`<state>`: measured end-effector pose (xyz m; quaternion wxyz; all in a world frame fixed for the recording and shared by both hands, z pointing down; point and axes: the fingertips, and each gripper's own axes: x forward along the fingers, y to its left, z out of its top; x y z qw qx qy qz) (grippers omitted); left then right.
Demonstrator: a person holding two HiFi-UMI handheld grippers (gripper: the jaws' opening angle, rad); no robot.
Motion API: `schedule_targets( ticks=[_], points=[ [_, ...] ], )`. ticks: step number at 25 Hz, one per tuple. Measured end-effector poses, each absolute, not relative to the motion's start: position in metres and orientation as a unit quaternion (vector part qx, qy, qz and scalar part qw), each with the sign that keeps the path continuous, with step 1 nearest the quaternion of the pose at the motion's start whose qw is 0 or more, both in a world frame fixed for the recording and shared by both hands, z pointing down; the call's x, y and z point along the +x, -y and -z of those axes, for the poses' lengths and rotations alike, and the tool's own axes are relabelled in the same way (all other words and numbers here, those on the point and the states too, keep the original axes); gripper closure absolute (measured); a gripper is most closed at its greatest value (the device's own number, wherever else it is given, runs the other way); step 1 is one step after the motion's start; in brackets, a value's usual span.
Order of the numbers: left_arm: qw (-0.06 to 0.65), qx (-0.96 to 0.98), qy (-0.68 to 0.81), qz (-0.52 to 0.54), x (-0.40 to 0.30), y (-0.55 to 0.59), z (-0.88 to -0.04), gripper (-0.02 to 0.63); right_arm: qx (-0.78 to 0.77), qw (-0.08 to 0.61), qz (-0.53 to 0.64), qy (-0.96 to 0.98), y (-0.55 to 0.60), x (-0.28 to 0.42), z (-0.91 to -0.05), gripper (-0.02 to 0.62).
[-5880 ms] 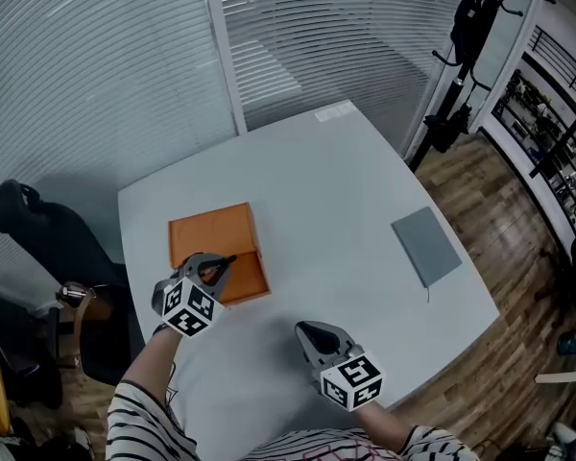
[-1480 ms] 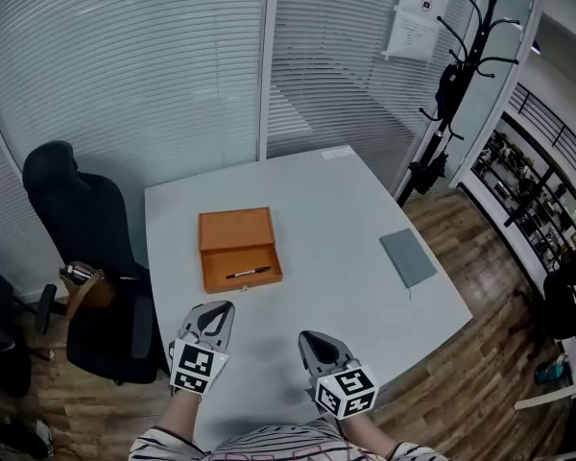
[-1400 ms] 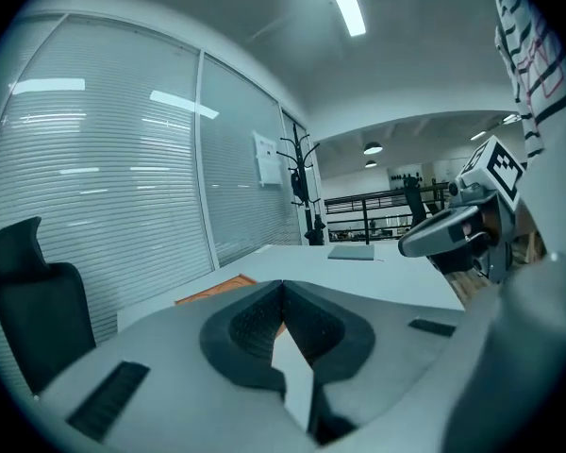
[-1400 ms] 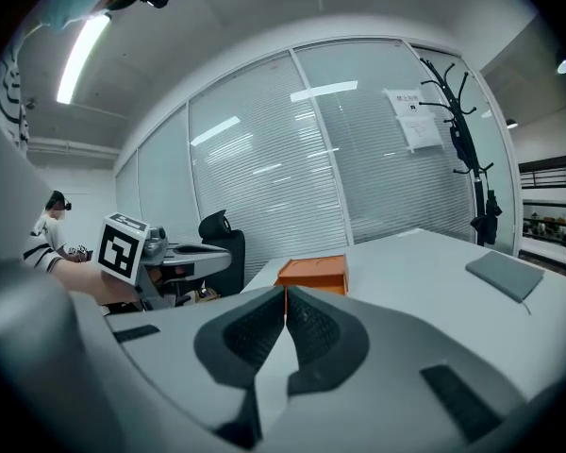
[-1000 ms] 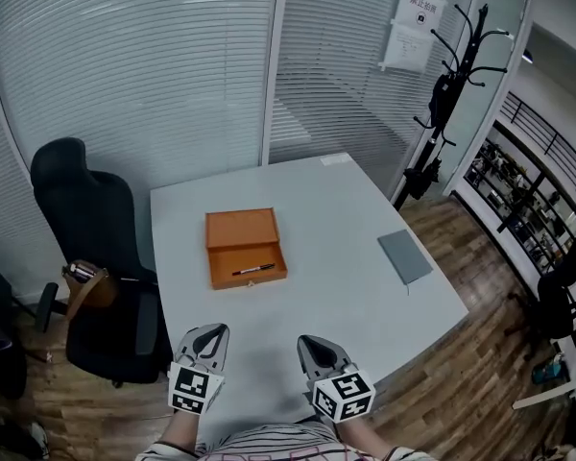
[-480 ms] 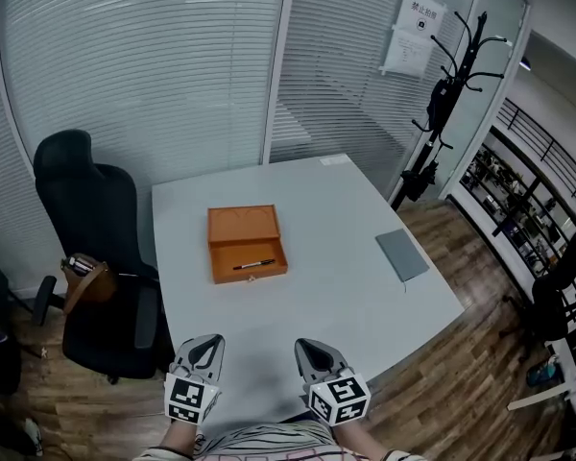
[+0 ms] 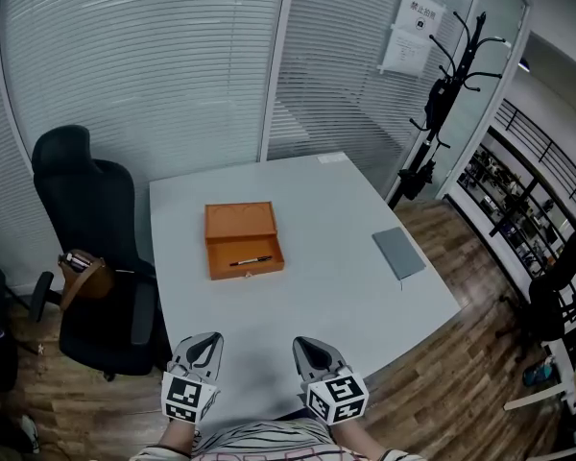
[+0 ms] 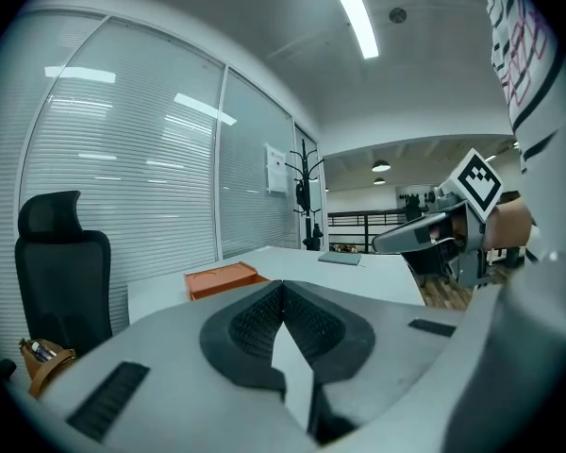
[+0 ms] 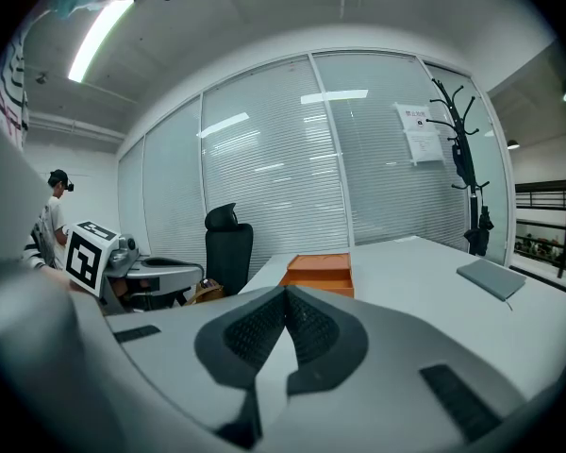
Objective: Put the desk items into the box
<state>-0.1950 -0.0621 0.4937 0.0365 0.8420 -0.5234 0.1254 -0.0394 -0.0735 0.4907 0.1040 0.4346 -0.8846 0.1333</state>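
An open orange box [image 7: 241, 239] lies on the white table [image 7: 307, 229], left of its middle, with a dark pen [image 7: 249, 259] lying inside its front half. The box [image 8: 223, 279] also shows in the left gripper view, and the box [image 9: 323, 273] in the right gripper view. A grey notebook [image 7: 398, 253] rests near the table's right edge. My left gripper [image 7: 204, 347] and right gripper [image 7: 309, 348] hang side by side off the table's near edge, far from the box. Both are shut with nothing between their jaws.
A black office chair [image 7: 91, 248] stands left of the table, with a small brown bag [image 7: 80, 271] at its side. A coat stand [image 7: 442, 94] rises at the back right. Glass walls with blinds close the far side. Wooden floor surrounds the table.
The left gripper pulled away from the box, leaving the pen inside it. The view has drawn back from the table, and both grippers now hang lower, off its near edge.
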Motion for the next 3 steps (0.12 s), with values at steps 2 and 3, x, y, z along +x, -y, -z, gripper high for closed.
schedule_targets(
  ticks=[2, 3],
  points=[
    [0.034, 0.842, 0.524, -0.126, -0.1944, 0.0624, -0.4932, 0.584, 0.435, 0.105, -0.132, 0.885, 0.0742, -0.0389, -0.4901, 0.571],
    [0.034, 0.842, 0.524, -0.126, -0.1942, 0.0627, -0.493, 0.584, 0.435, 0.105, -0.131, 0.885, 0.0747, -0.0388, -0.4896, 0.571]
  ],
)
